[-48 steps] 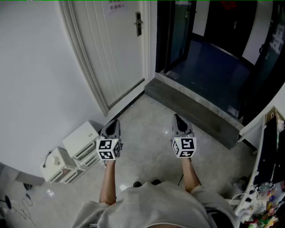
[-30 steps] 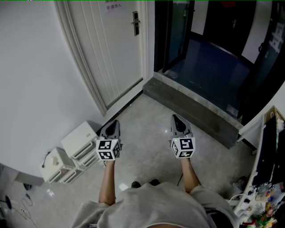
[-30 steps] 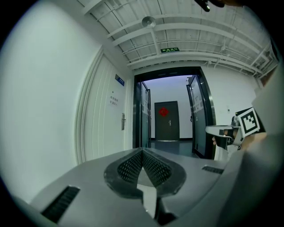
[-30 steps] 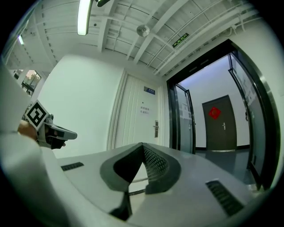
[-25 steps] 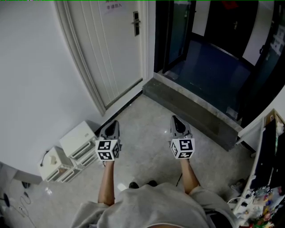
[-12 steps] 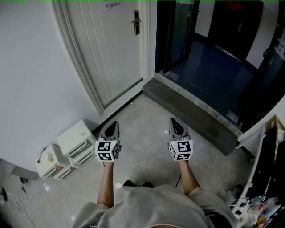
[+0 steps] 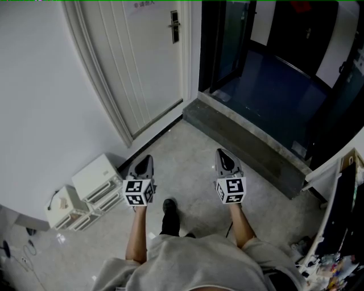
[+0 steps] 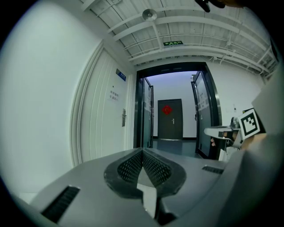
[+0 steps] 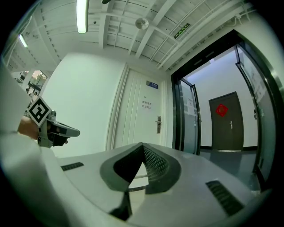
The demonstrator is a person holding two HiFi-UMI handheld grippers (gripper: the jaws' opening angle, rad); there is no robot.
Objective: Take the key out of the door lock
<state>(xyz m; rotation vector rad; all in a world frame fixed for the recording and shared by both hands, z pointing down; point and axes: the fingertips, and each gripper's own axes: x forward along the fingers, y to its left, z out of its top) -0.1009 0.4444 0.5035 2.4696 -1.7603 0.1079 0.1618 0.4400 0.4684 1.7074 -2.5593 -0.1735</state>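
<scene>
Jaws, left: my left gripper (image 8: 143, 151) has its jaws pressed together at the tip, with nothing between them.
Jaws, right: my right gripper (image 9: 142, 145) has its jaws together in the same way and is empty.
Hold: I carry both side by side and apart, above the floor (image 7: 187, 165), pointing toward the doorway.
Lock: the door lock (image 7: 175, 26) is a dark upright plate with a lever handle near the right edge of the white door (image 7: 142, 68), well ahead of both jaws.
Key: the key is too small to make out at the lock in any view.
Door: it has pale vertical grooves and a paper notice (image 7: 143, 4) above the lock.
Beyond: a grey step (image 7: 244, 142) runs in front of the dark glass entrance on the right.
Nearby: white drawer boxes (image 7: 99, 181) stand against the wall just left of my left gripper, and a dark shoe (image 7: 169, 207) shows between my forearms.
</scene>
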